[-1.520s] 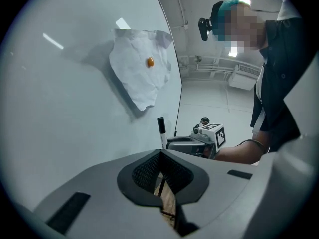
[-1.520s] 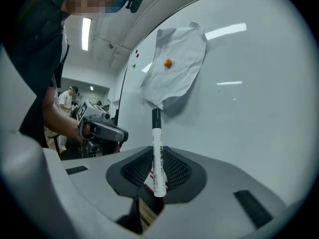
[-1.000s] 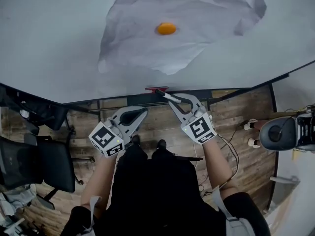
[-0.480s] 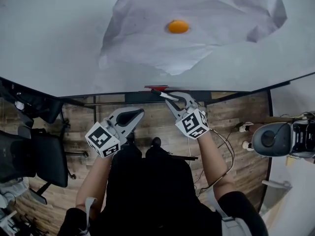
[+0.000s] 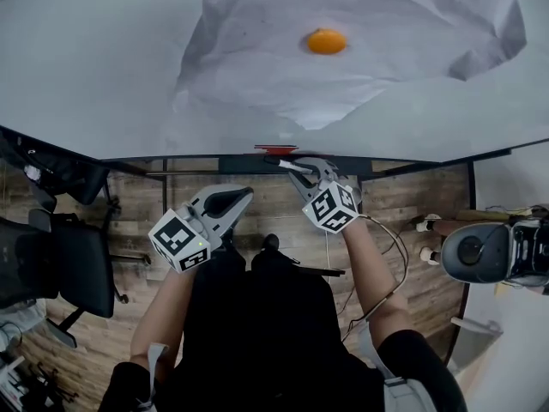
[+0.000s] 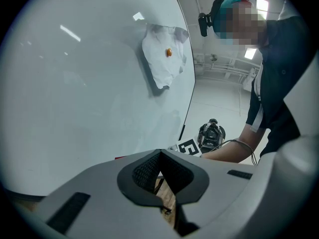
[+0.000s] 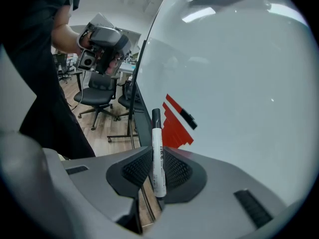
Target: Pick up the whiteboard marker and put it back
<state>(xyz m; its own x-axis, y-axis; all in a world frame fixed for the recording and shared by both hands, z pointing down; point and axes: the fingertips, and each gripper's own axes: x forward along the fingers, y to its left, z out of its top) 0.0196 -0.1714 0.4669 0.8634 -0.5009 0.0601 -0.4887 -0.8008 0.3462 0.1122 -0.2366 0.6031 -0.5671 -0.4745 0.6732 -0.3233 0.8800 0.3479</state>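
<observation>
Now my right gripper, fingers pinching the whiteboard marker, has edged up to the whiteboard's lower edge, so replacement looks close. My left gripper's fingers are pressed together, empty.

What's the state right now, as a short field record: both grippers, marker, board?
right gripper: shut on the whiteboard marker, dark end pointing out past the jaws
left gripper: shut, nothing between the jaws
whiteboard: crumpled paper held on it by an orange magnet
red object: at the board's lower edge, close to the marker's dark end
task stage: marker in hand, not yet put back
</observation>
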